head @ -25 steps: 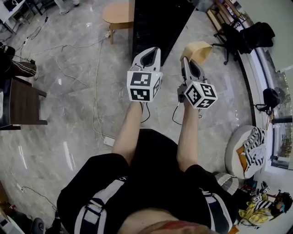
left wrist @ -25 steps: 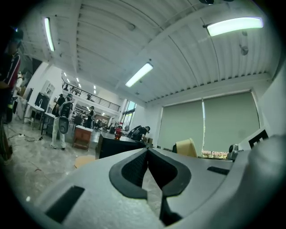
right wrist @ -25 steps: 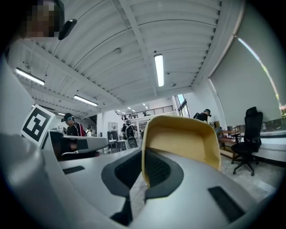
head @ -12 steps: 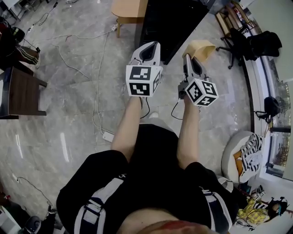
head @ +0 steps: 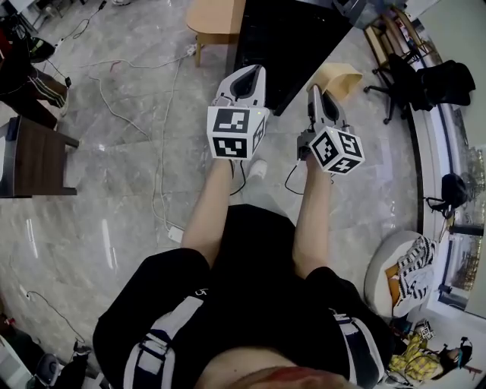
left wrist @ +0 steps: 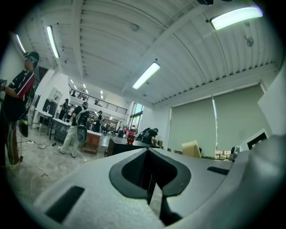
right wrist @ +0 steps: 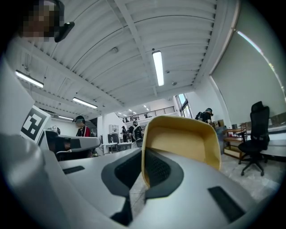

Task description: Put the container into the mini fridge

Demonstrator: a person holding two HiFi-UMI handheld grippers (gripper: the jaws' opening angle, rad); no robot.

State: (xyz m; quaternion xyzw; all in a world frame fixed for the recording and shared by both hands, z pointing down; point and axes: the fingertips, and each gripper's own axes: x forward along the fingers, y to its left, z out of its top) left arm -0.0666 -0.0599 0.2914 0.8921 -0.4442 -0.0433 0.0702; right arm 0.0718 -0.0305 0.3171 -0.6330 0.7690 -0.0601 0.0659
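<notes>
So, the container [head: 338,78] was a tan open tub, held off the floor and pinched by one wall in the right gripper [head: 317,95]. In the right gripper view the jaws were closed on the tub's near wall, one pad inside and one outside. I'd guess a one-wall grip was used because the tub is wider than the jaws can open. It looked light enough for that, but it could pivot if bumped.

The left gripper [head: 244,76] had its jaws together with nothing between them. It was probably kept free to work the fridge door.

The black unit [head: 292,34] is the reference. The container hung just off its near right corner, and the left gripper hung over its near edge. I can't tell whether this was the mini fridge. No door showed, and in the left gripper view it read more like a dark counter with a red bottle [left wrist: 130,134] on it.

A wooden table [head: 216,19] stood just left of the unit. Cables [head: 159,114] ran over the floor further left, and an office chair [head: 425,76] was well off to its right.

My read is that this was the carry stage, with the container not yet stowed.
</notes>
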